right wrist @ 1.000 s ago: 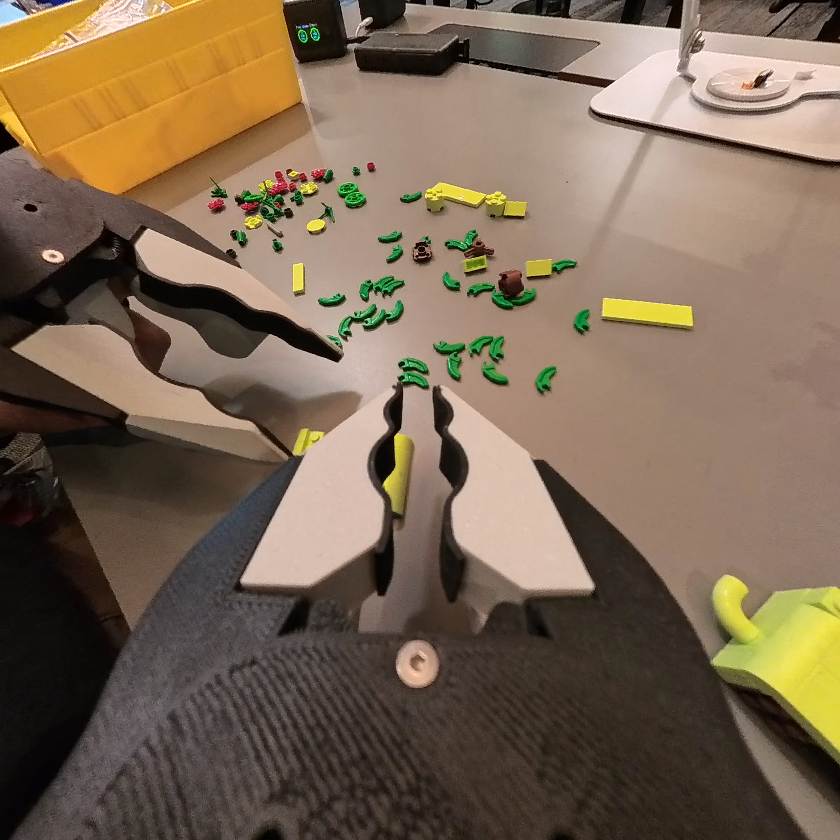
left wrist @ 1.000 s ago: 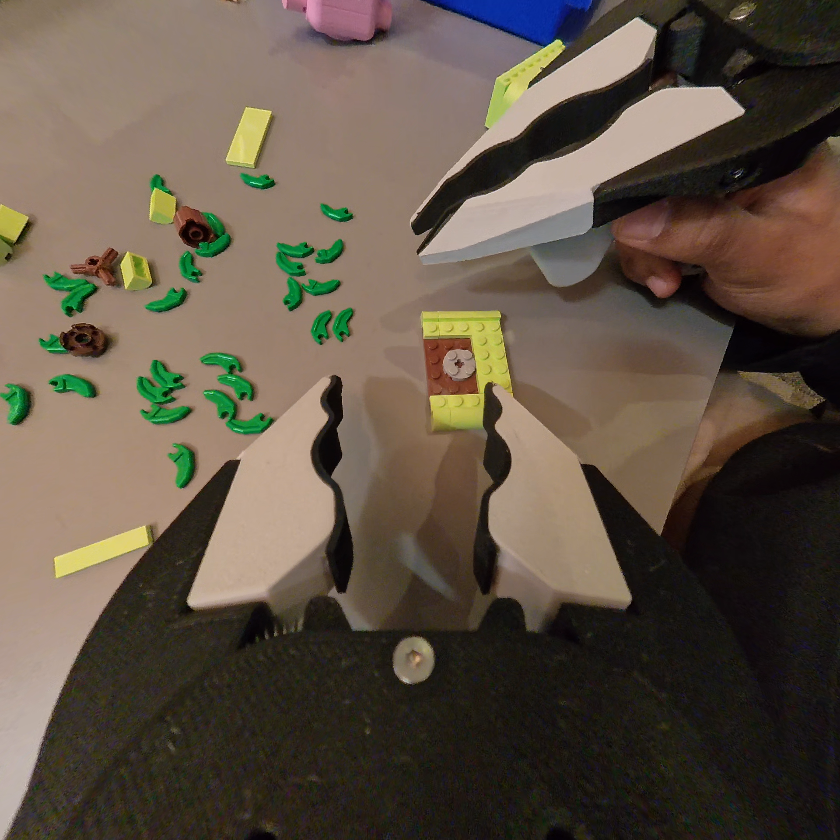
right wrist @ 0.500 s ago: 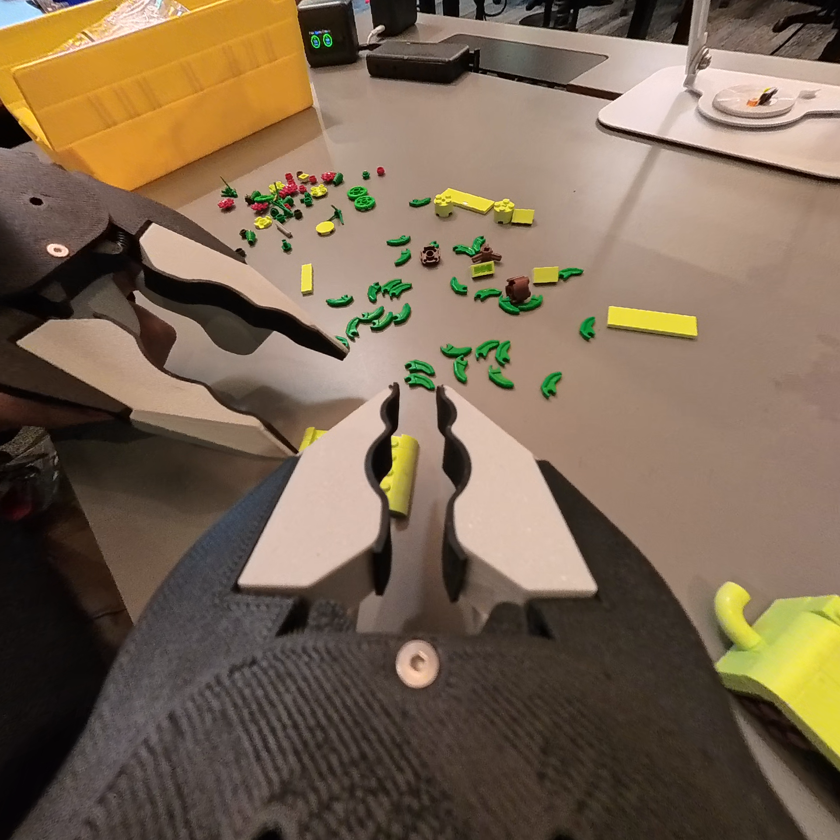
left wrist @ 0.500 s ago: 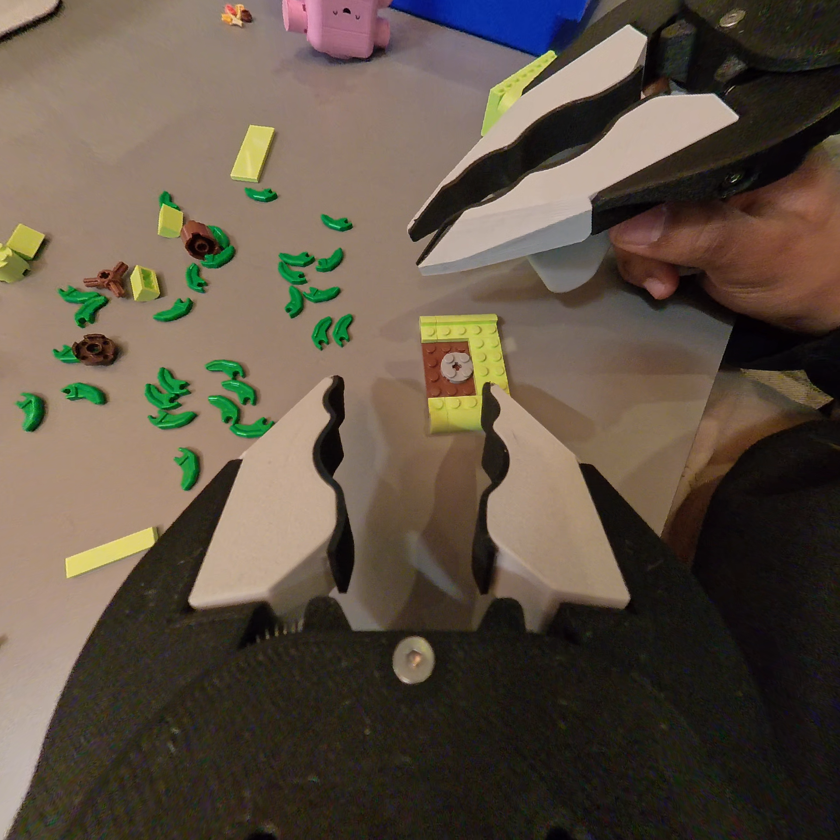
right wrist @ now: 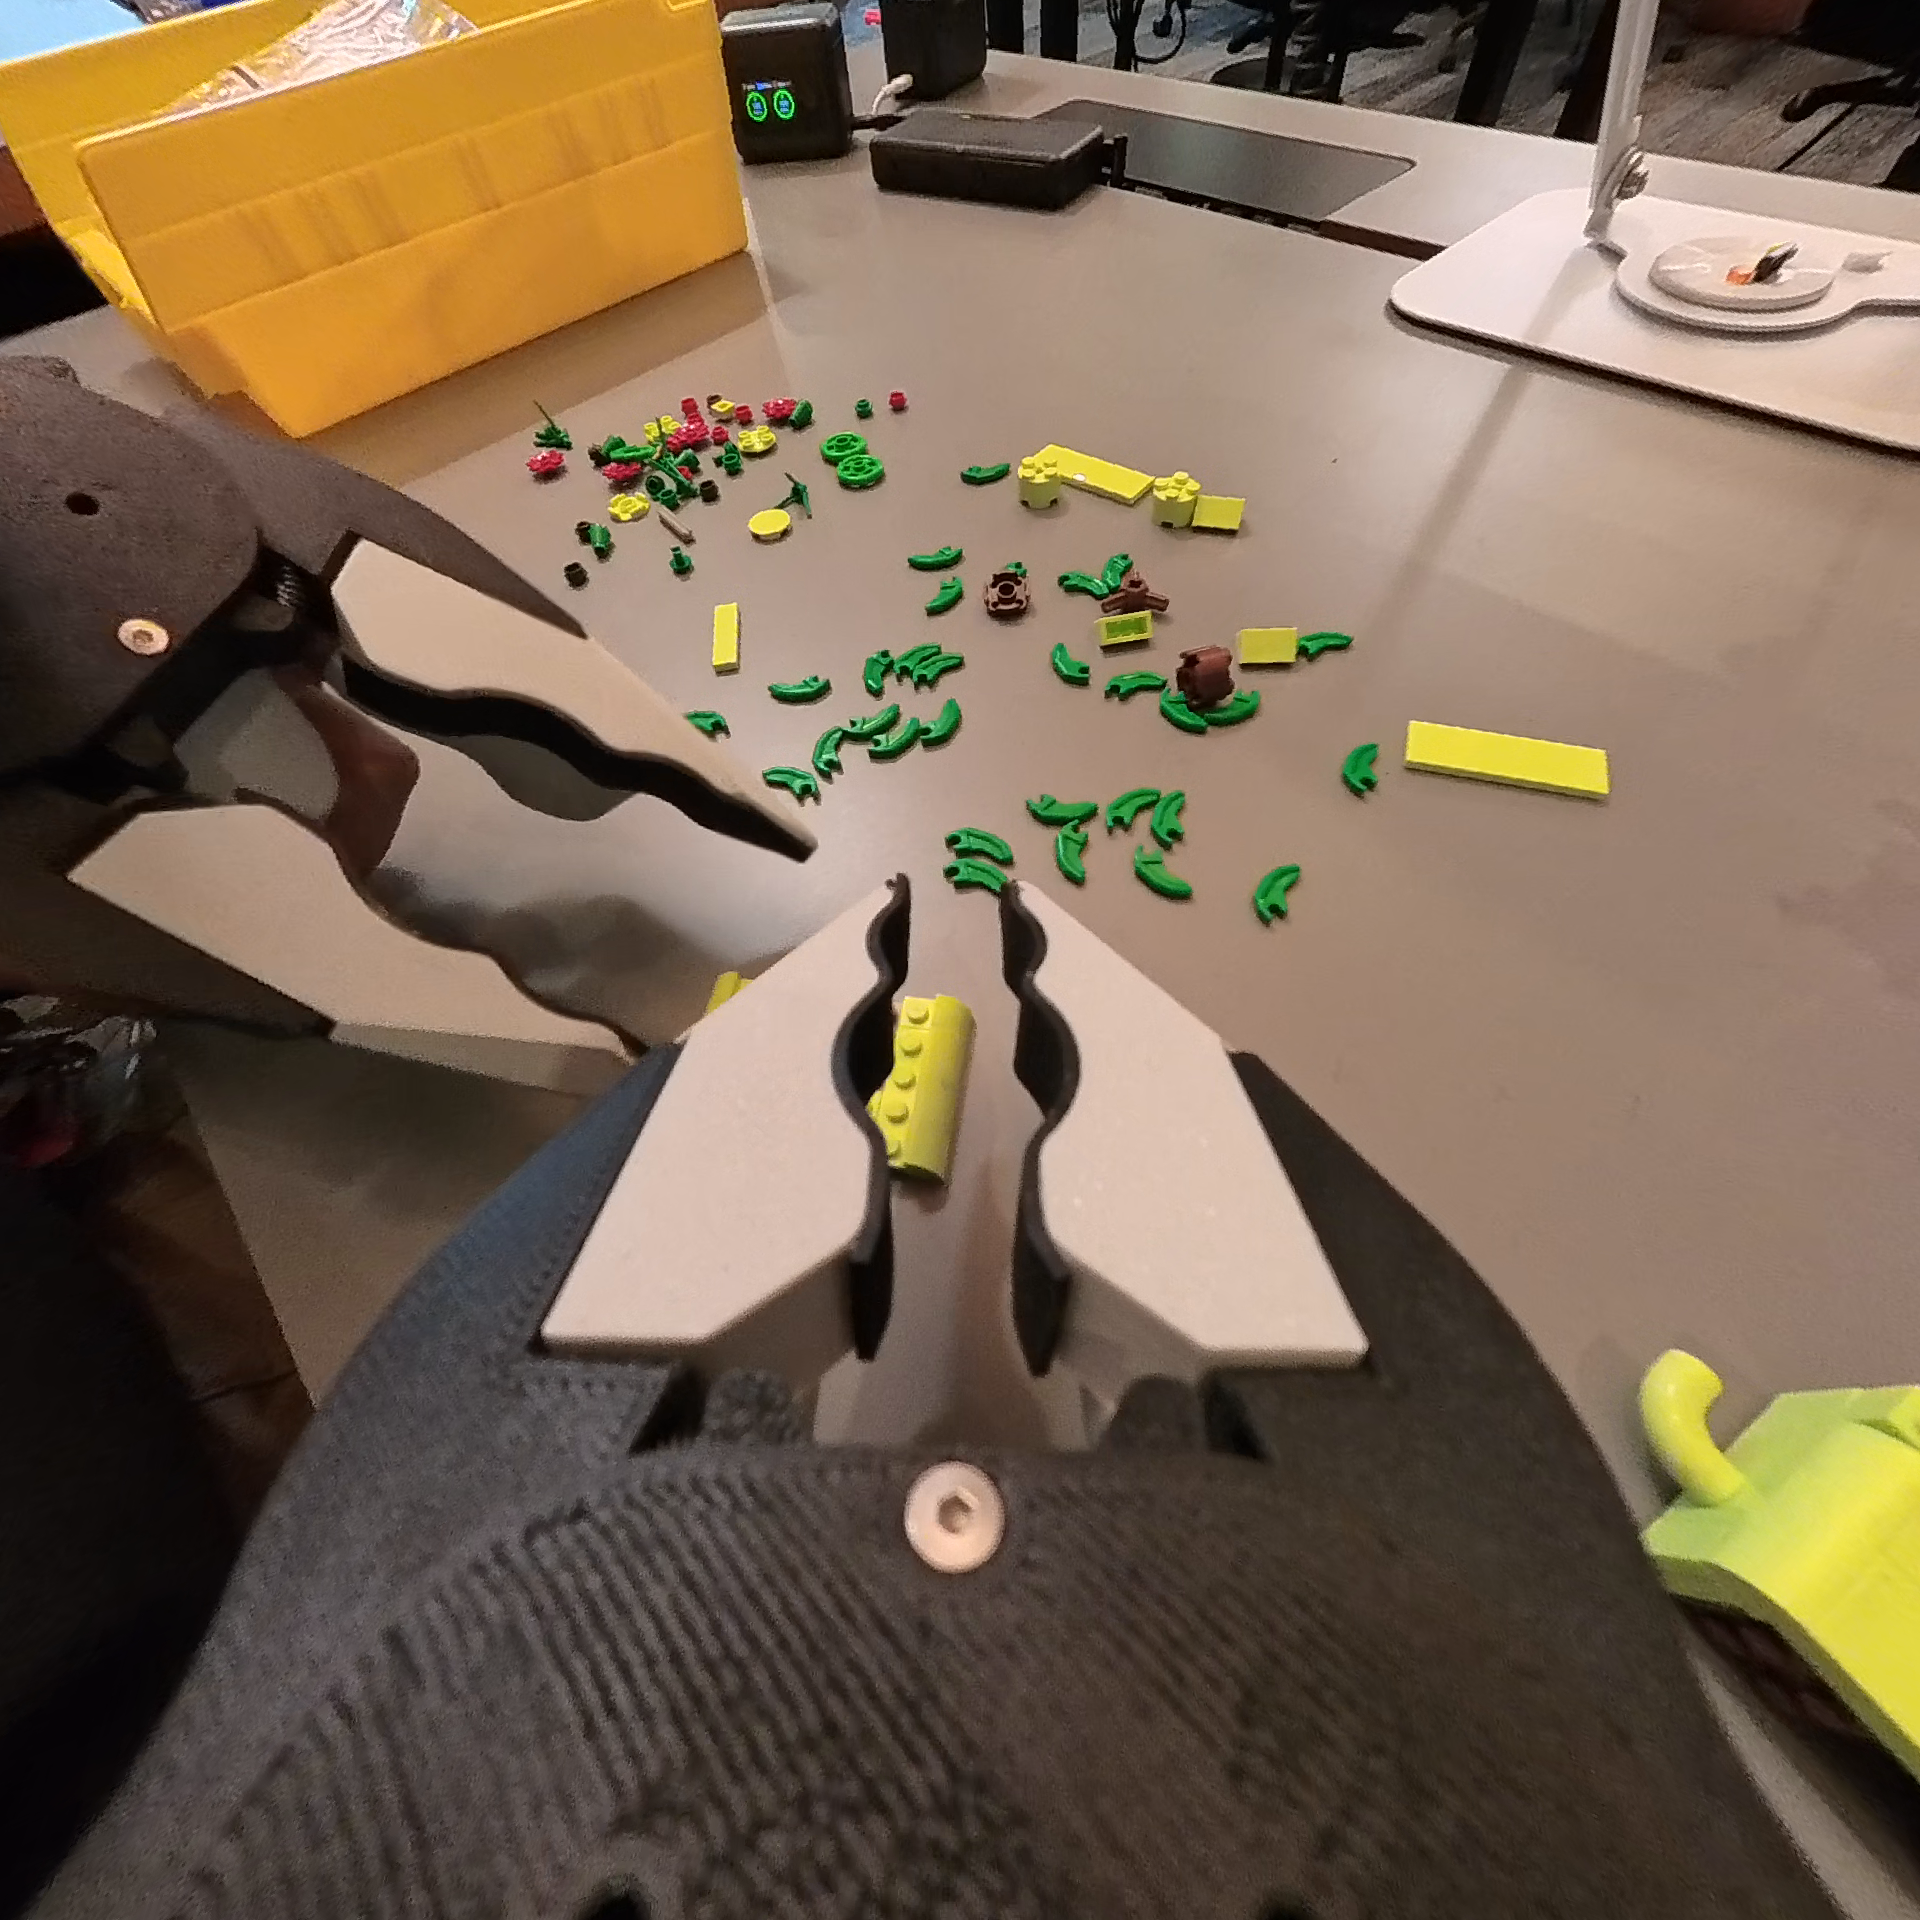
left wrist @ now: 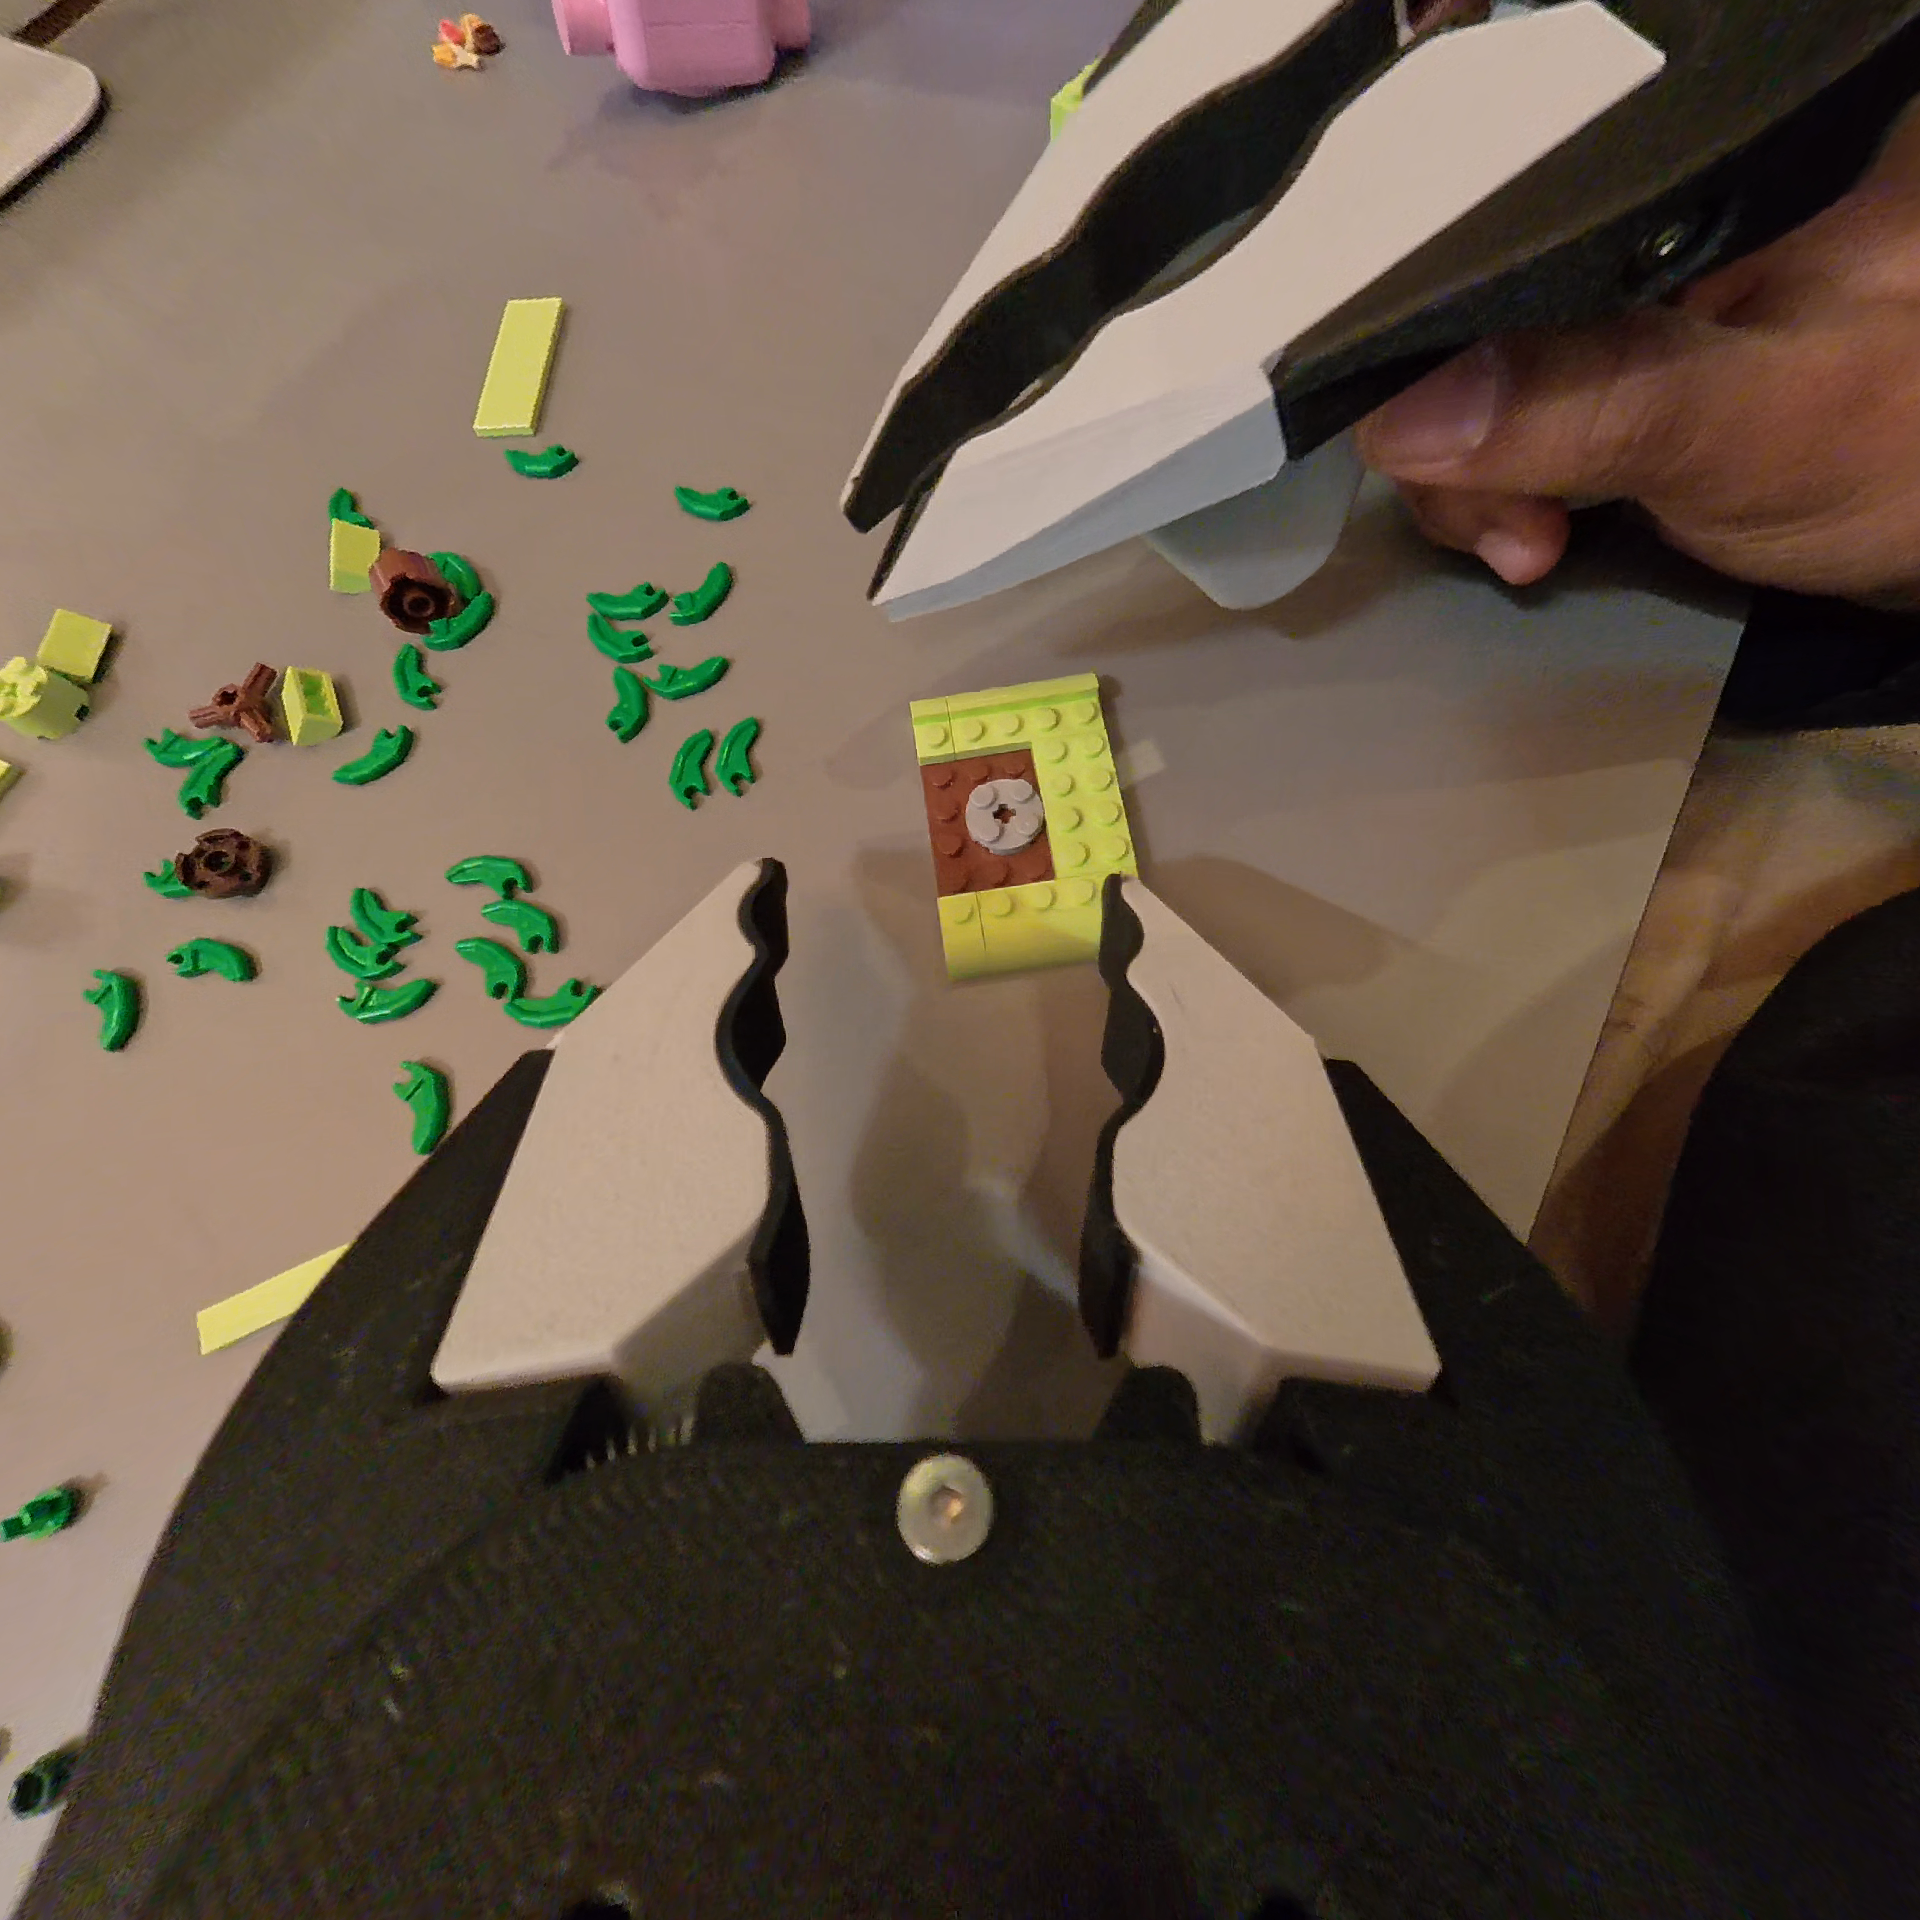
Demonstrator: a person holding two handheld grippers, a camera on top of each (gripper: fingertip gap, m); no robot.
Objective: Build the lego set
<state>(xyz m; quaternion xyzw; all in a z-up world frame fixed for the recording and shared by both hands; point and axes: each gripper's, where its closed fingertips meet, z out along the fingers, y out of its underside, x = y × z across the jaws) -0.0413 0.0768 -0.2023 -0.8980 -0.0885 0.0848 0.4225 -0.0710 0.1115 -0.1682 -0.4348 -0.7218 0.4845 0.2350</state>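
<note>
A small lego build [left wrist: 1023, 821] lies flat on the grey table: a lime plate with a brown plate and a grey round piece on top. My left gripper [left wrist: 940, 883] is open and empty just in front of it, its right fingertip at the build's near corner. My right gripper [left wrist: 871, 556] hovers beyond and above the build, held by a hand. In the right wrist view the right gripper [right wrist: 956, 891] is narrowly open and empty, and the build [right wrist: 925, 1081] shows on the table between its fingers. The left gripper [right wrist: 724, 948] is at the left there.
Several green leaf pieces [left wrist: 665, 665], brown pieces [left wrist: 416, 590] and lime tiles [left wrist: 520, 364] are scattered to the left. A pink figure [left wrist: 686, 42] stands at the back. A yellow bin [right wrist: 416, 208], a white stand base [right wrist: 1662, 301] and a lime printed part [right wrist: 1818, 1538] are nearby. The table edge [left wrist: 1621, 1039] is close on the right. There is about 6 cm between the tips of the two grippers. Measured from the fingertips, the pink figure [left wrist: 686, 42] is 20 cm or so from the right gripper and 25 cm from the left.
The right gripper has shifted so that more of the build shows between its fingers. The left gripper stays open, with the build a little farther from it. Nothing was taken hold of.
</note>
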